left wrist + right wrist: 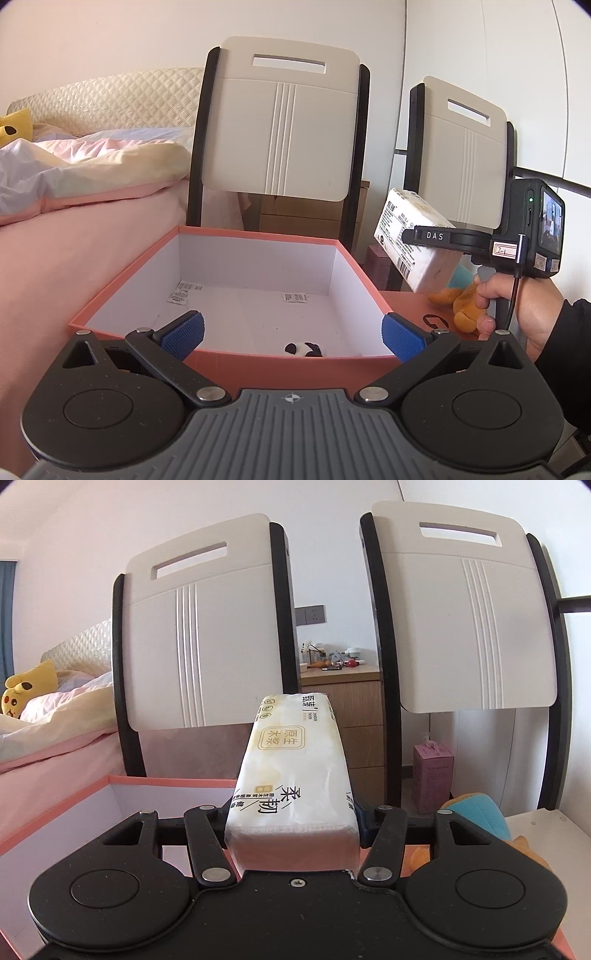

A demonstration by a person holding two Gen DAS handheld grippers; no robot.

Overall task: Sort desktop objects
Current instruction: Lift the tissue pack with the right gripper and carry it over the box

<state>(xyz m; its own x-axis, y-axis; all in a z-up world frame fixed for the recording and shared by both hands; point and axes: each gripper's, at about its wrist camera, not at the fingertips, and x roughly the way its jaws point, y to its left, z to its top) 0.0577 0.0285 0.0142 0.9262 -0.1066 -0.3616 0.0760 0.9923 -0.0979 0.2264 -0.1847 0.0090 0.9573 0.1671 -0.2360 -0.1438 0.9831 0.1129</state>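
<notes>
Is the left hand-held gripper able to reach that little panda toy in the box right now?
Probably yes: the left hand-held gripper is open at the near wall of the open box, with nothing covering the panda toy just below.

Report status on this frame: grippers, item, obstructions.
Left gripper open at the box front rim. Right gripper shut on tissue pack, airborne right of box. Nothing blocking.

Both wrist views look forward, close over the open box [229, 236], sharing it and the chair backs [207, 635].
</notes>
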